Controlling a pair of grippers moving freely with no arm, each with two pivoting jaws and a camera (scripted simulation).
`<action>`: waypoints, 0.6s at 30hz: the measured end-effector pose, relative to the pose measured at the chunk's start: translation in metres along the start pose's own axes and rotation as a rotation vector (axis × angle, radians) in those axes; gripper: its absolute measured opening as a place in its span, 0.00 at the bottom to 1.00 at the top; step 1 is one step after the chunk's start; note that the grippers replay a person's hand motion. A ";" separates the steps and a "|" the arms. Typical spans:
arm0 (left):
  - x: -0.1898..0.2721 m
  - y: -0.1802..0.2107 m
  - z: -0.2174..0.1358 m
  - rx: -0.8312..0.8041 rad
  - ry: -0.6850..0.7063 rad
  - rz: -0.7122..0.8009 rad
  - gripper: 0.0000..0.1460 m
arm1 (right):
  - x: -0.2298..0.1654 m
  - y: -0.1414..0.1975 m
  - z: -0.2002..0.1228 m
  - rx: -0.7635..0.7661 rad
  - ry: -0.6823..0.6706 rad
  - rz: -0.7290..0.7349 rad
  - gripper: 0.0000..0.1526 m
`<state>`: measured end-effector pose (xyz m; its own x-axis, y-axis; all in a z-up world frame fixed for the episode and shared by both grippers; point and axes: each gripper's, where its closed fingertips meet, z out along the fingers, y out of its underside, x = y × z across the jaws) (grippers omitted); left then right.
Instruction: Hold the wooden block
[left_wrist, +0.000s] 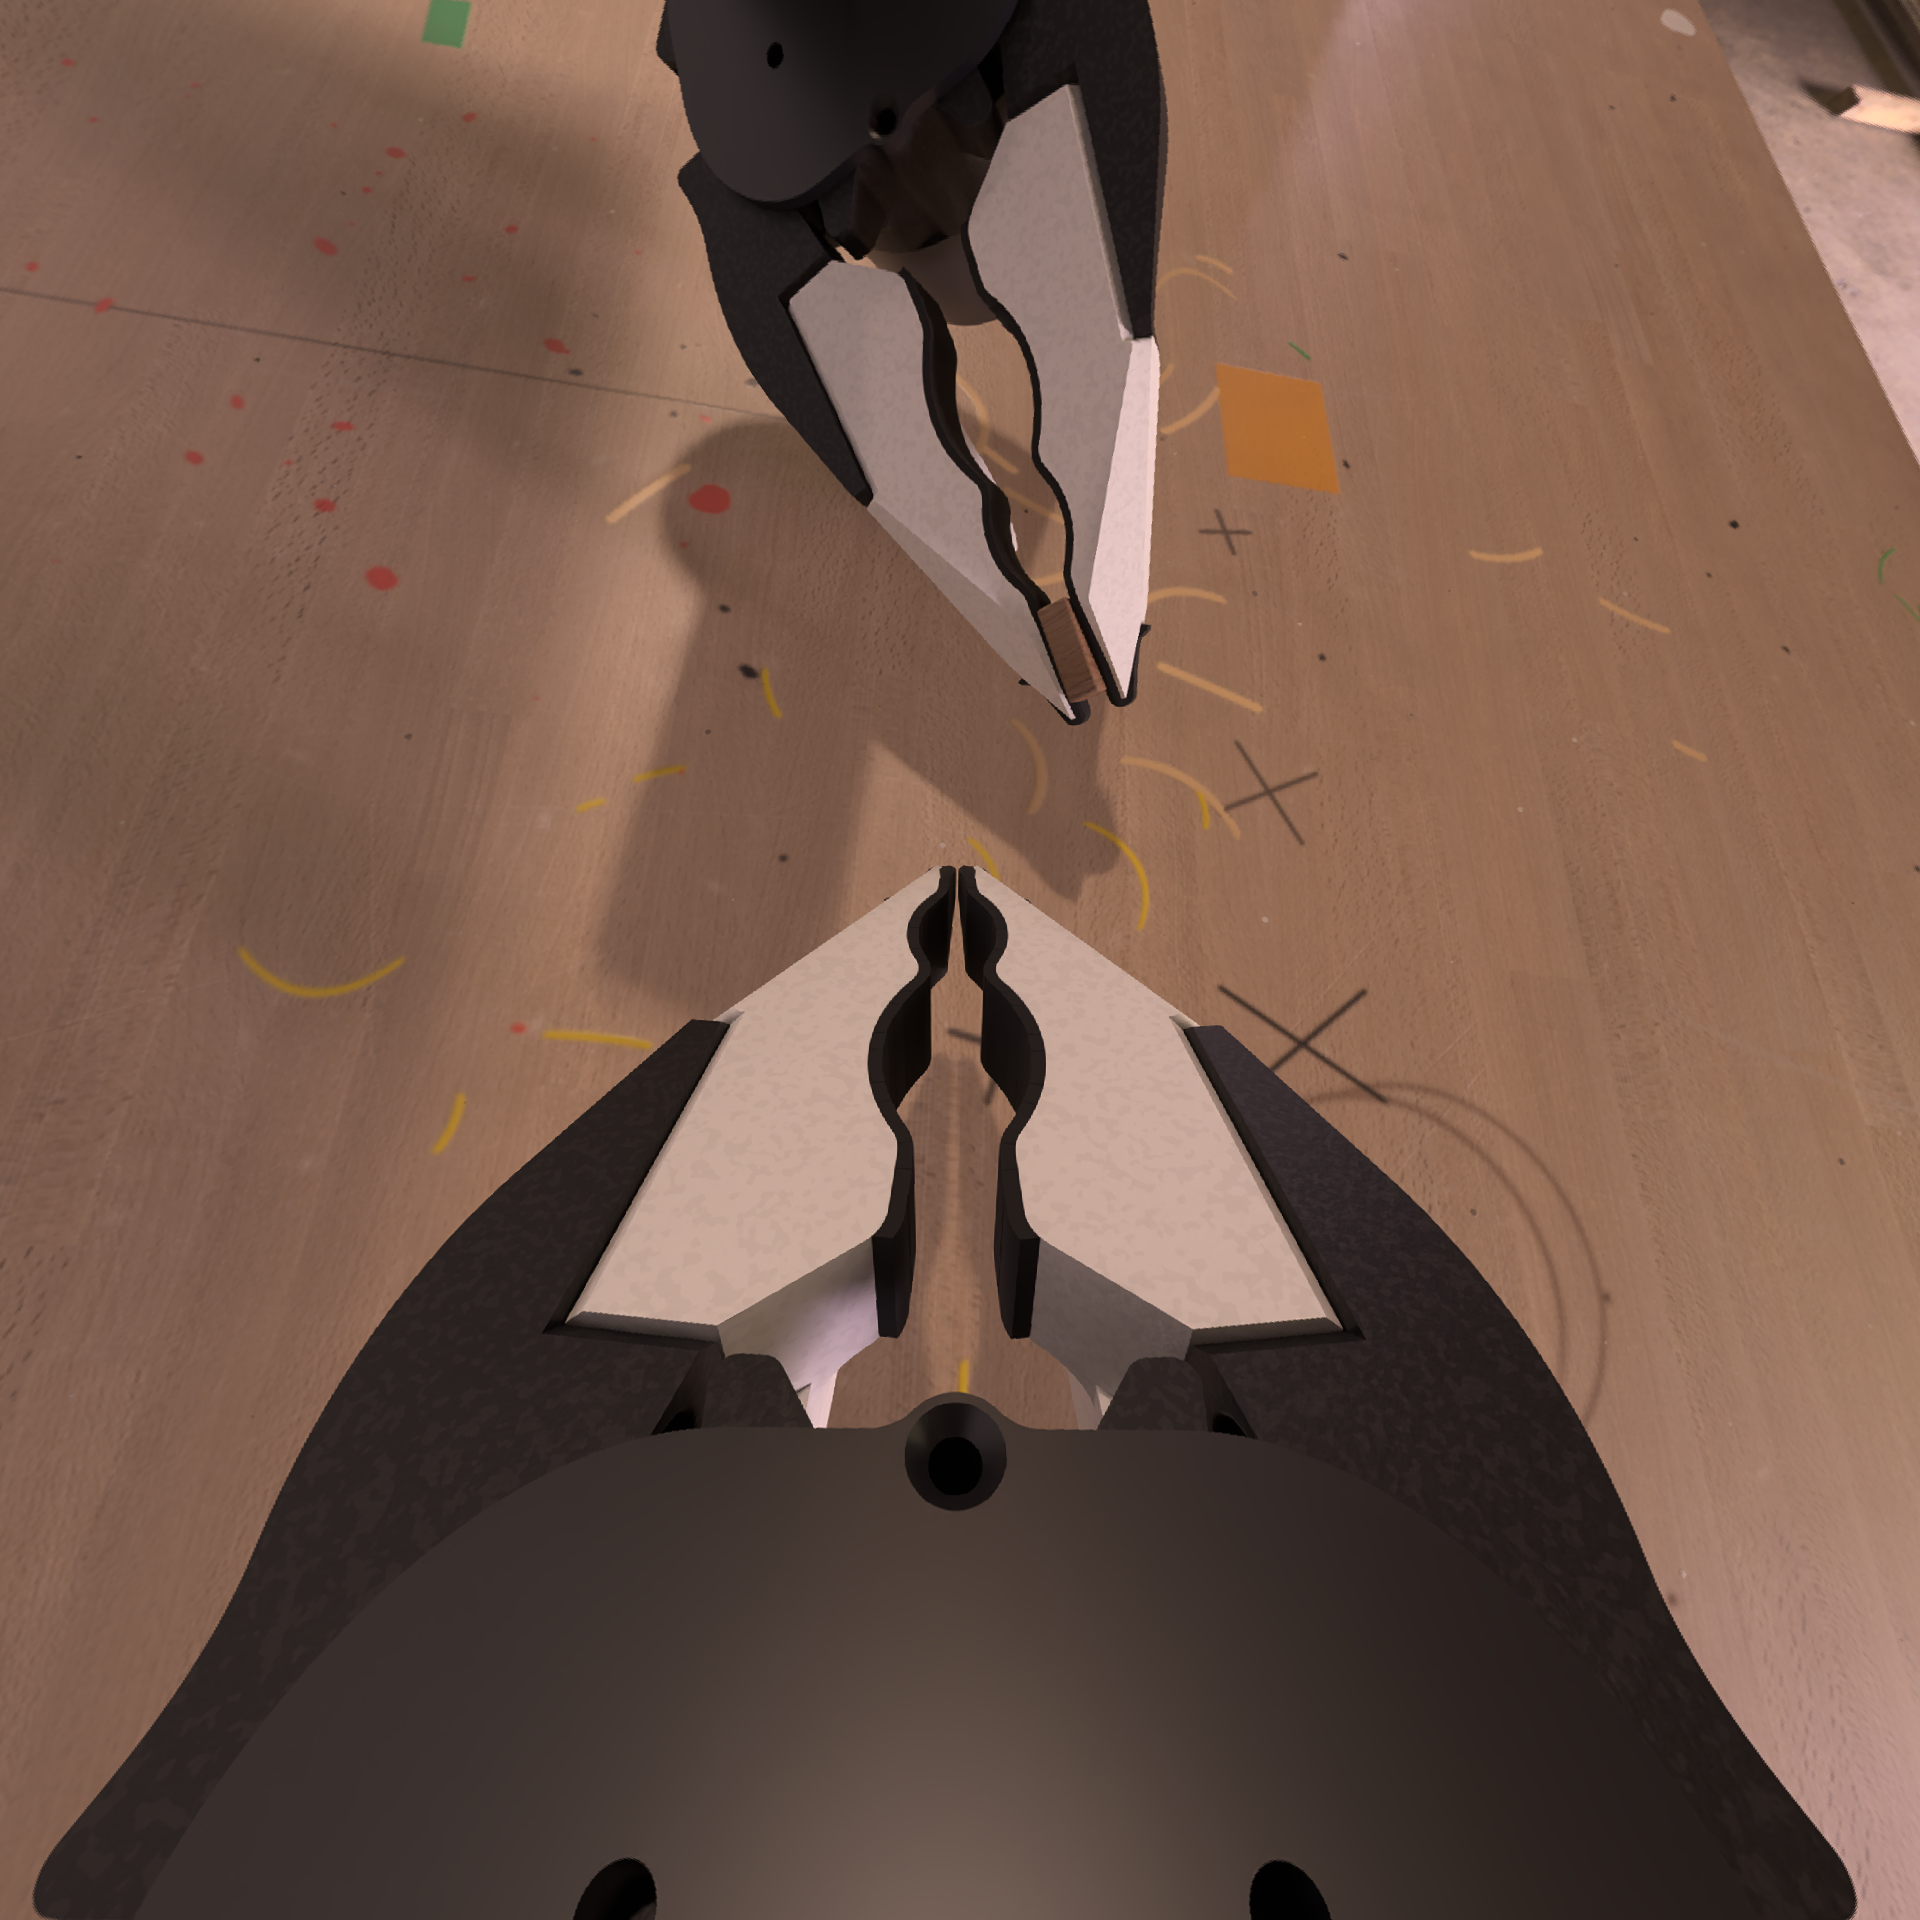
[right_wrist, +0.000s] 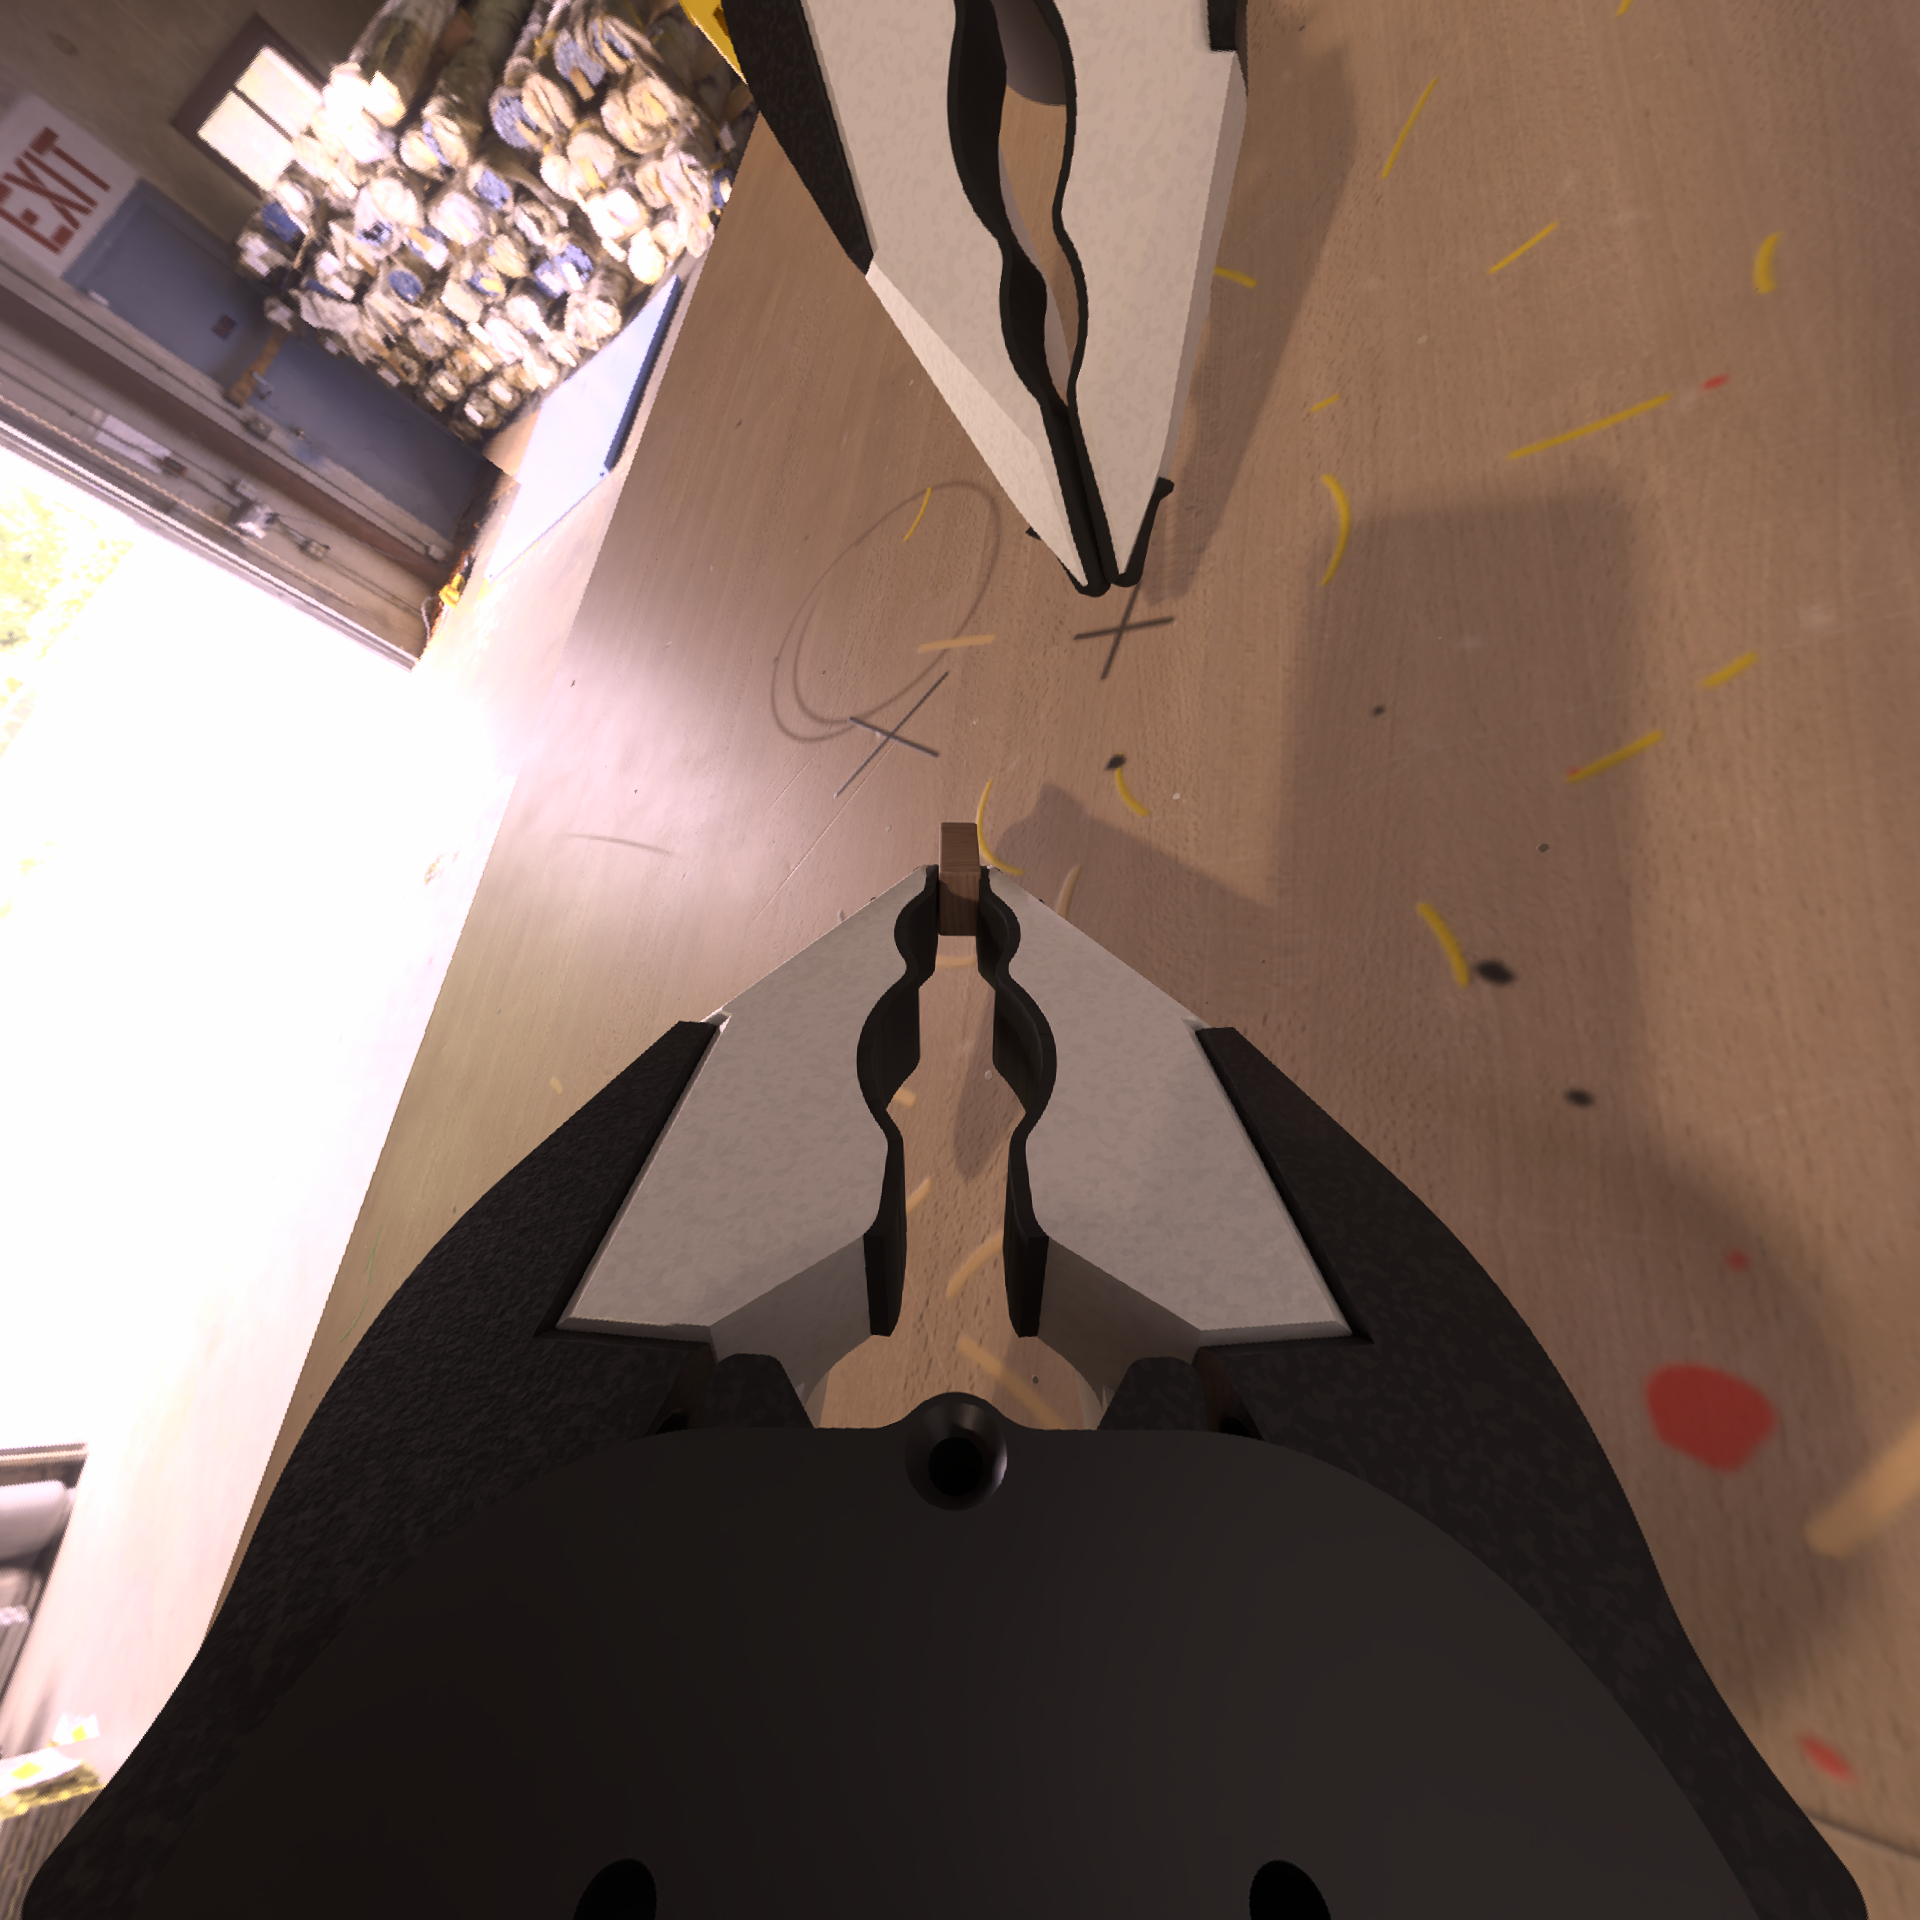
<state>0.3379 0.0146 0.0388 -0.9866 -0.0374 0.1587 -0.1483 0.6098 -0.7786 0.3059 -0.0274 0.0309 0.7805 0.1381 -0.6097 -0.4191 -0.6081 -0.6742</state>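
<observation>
A small wooden block (right_wrist: 957, 883) is pinched between the tips of my right gripper (right_wrist: 957, 881), held above the wooden table (right_wrist: 1455, 727). In the left wrist view the same block (left_wrist: 1070, 652) shows between the right gripper's tips (left_wrist: 1093, 698), which point toward my left gripper. My left gripper (left_wrist: 954, 875) is shut and empty, its tips touching, a short way in front of the block. It also shows in the right wrist view (right_wrist: 1103, 578), shut, pointing down at the table.
The table carries paint specks, yellow curls, pencil crosses (left_wrist: 1270, 792) and an orange patch (left_wrist: 1276, 428). In the right wrist view the table edge (right_wrist: 582, 582) runs along the left, with a bright doorway and stacked logs beyond it.
</observation>
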 end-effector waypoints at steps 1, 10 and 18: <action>0.000 0.000 0.000 0.001 -0.001 -0.002 0.00 | 0.000 0.000 0.000 -0.001 0.000 -0.001 0.04; -0.005 0.000 0.001 -0.005 -0.029 -0.023 0.00 | -0.002 -0.001 -0.001 0.007 -0.011 -0.008 0.04; -0.005 -0.002 0.003 -0.021 -0.069 -0.049 0.00 | 0.001 -0.003 -0.001 0.014 -0.011 0.005 0.04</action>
<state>0.3434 0.0109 0.0379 -0.9807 -0.1215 0.1535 -0.1957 0.6224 -0.7579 0.3083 -0.0264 0.0333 0.7731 0.1443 -0.6176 -0.4294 -0.5977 -0.6771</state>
